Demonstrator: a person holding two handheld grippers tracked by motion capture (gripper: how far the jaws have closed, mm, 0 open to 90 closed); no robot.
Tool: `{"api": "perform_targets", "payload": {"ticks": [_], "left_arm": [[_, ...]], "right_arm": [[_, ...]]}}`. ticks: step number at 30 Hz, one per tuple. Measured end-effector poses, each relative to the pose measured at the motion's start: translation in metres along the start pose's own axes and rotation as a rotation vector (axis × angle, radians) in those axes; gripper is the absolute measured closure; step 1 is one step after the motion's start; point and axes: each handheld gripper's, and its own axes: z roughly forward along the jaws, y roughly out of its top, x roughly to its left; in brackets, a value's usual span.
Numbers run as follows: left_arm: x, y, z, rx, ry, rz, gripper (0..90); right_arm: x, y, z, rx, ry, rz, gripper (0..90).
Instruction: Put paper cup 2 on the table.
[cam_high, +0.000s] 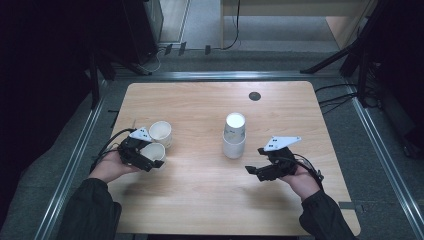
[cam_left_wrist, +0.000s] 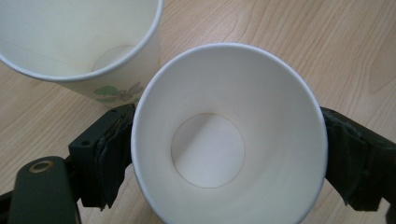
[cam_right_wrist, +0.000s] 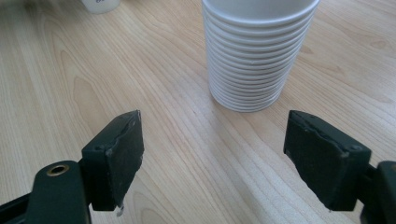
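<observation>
Paper cup: white, upright on the table, mouth up, standing between the jaws of the left tongs at the table's left side.
Left tongs, state: jaws flank the cup's wall on both sides; the left gripper view leaves it unclear whether the pads press on it or stand just off, so grasp or release cannot be told.
Key relation: cup sits straight ahead of the left tongs, its long axis vertical and crosswise to the jaws; judged, a lift or a clean withdrawal both depend on keeping that axis upright.
Neighbouring cup: second paper cup with a green flower print, upright, just beside the first on its far side; touching or narrowly apart cannot be told.
Cup stack: nested white cups, mouth down, near the table's middle, well apart from the paper cup.
Right tongs: released, jaws wide with nothing between them, pointing toward the cup stack, which lies ahead and near.
Nearer hand: left hand for the paper cup; right hand for the stack.
Table: pale wood grain, a round dark insert near the far edge.
Room: grey floor, metal rails around the table, dark stands and cables at both sides.
</observation>
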Motion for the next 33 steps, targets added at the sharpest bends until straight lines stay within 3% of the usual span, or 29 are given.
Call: {"api": "perform_targets", "payload": {"ticks": [16, 26, 33], "left_arm": [[0.000, 0.003, -0.021, -0.069, -0.019, -0.031, 10.7], [0.001, 0.003, -0.043, -0.186, -0.069, -0.072, 12.8], [-0.005, 0.011, -0.049, -0.191, -0.073, -0.077, 12.8]], "right_arm": [[-0.001, 0.000, -0.001, -0.001, -0.001, -0.003, 20.5], [0.000, 0.001, -0.001, -0.001, 0.001, -0.004, 20.5], [-0.001, 0.001, -0.001, 0.001, 0.000, -0.008, 20.4]]}}
